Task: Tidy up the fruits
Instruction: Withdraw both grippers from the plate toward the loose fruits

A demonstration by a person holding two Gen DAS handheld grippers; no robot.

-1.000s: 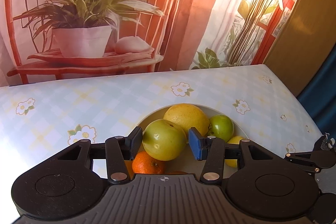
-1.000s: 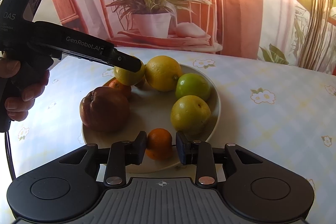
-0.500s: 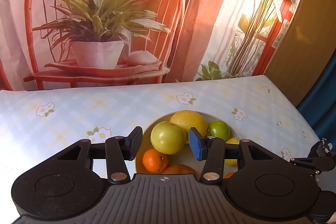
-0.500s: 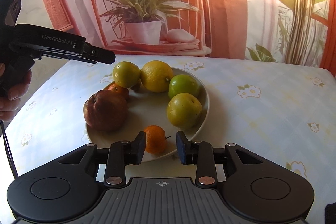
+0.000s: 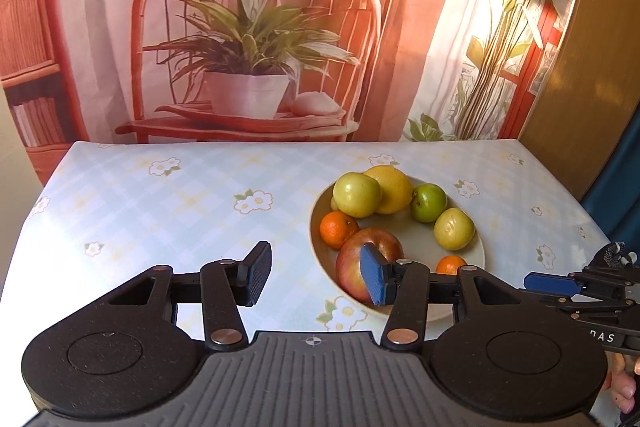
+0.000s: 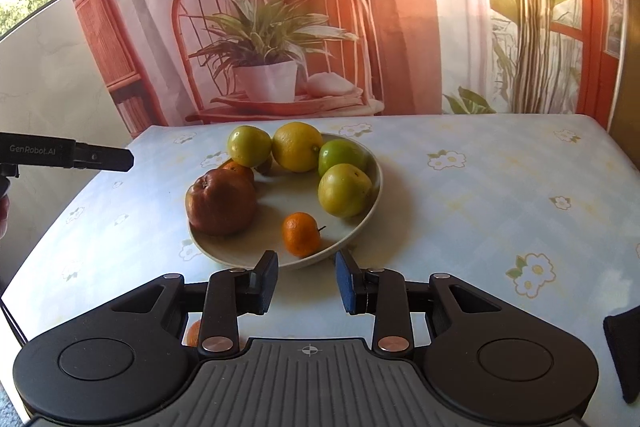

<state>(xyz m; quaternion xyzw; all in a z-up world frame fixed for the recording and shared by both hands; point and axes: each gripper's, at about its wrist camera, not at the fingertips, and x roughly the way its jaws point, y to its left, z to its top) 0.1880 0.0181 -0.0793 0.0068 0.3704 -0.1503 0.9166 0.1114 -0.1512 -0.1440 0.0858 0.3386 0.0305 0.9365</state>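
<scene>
we hold the left gripper (image 5: 314, 275) with its jaws parted fairly wide and nothing between them, over the worktop (image 5: 180, 203) just left of the plate (image 5: 478, 251). our right gripper (image 6: 306, 281) has its jaws narrow yet apart, gripping nothing, just short of the plate's near rim. the plate sits mid-worktop toward the far edge and carries one red apple (image 6: 220, 201), one lemon (image 6: 297, 146), three green fruits, the nearest (image 6: 344, 190), and two mandarins, the nearer (image 6: 301, 233)
</scene>
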